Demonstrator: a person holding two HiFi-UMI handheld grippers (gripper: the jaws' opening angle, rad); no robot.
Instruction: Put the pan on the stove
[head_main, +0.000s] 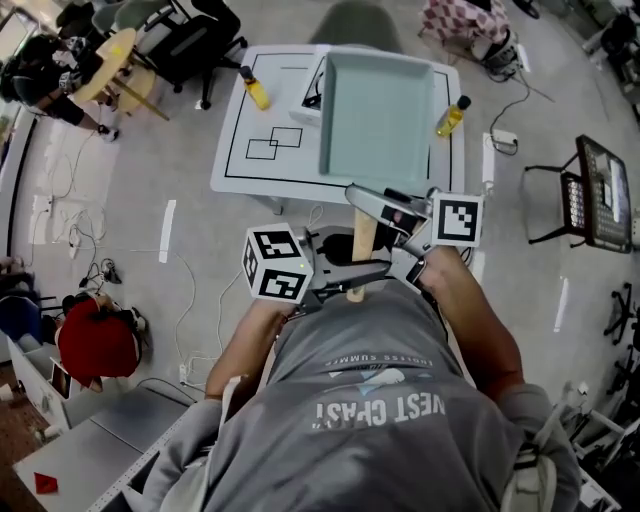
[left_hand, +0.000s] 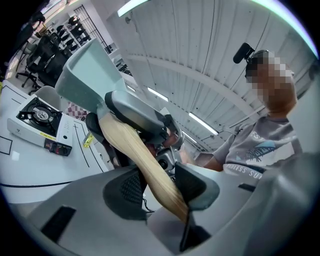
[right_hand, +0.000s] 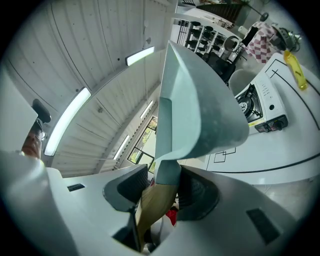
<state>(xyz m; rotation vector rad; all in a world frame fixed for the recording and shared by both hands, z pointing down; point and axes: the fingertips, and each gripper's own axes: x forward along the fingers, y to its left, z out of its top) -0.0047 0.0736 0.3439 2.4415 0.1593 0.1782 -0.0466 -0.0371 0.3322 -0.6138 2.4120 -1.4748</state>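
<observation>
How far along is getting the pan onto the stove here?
Done: the pan is picked up, the left gripper and right gripper both clamped on its wooden handle. In hand: it hangs in the air over the table. Left: set it down on the stove, whose burner is bare, and let go.

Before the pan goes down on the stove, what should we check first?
1. Left tool clamped on the wooden handle: ok.
2. Right tool clamped on the handle, close to the pan: ok.
3. Pan empty inside: ok.
4. Stove burner bare: ok.
5. Yellow bottles standing apart from the stove: ok.
6. Pan lined up over the burner: cannot tell, the pan hides it from above.
</observation>
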